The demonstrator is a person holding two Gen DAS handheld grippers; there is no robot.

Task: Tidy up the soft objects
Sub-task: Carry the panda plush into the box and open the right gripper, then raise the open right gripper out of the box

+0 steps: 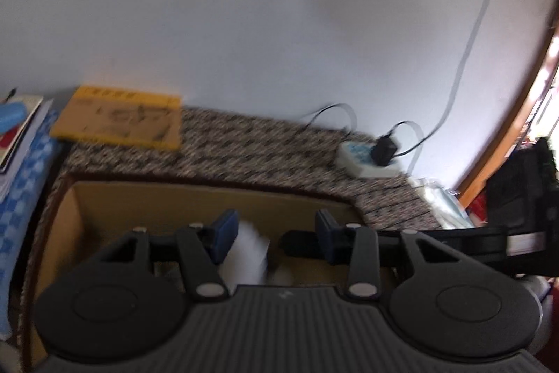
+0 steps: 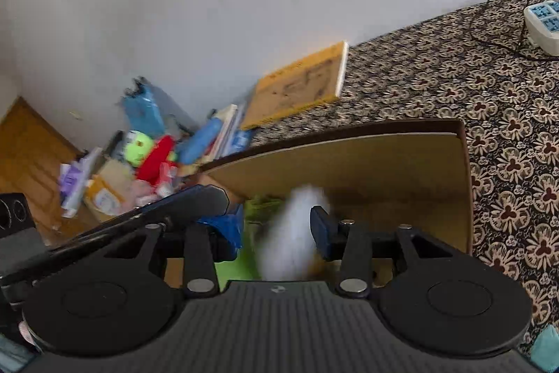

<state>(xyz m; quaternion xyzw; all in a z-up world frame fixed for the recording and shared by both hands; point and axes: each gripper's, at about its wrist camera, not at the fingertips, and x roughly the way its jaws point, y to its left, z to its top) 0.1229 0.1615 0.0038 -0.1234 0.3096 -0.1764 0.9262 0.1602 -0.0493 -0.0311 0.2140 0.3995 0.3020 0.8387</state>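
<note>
A white soft thing (image 2: 293, 233) is held over the cardboard box (image 2: 401, 170), seemingly for dropping in, between the half-open jaws of the right gripper (image 2: 279, 229) and left gripper (image 1: 276, 233), firm grip unclear.

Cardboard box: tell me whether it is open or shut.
Open. The cardboard box has no lid over it; both wrist views look past its rim to the inner walls, with a blurred white soft thing over the opening.

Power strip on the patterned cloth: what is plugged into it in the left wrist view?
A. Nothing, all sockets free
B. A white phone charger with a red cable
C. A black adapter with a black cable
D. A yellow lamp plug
C: a black adapter sits on top of the white power strip, with a black cable looping away from it against the wall.
</note>
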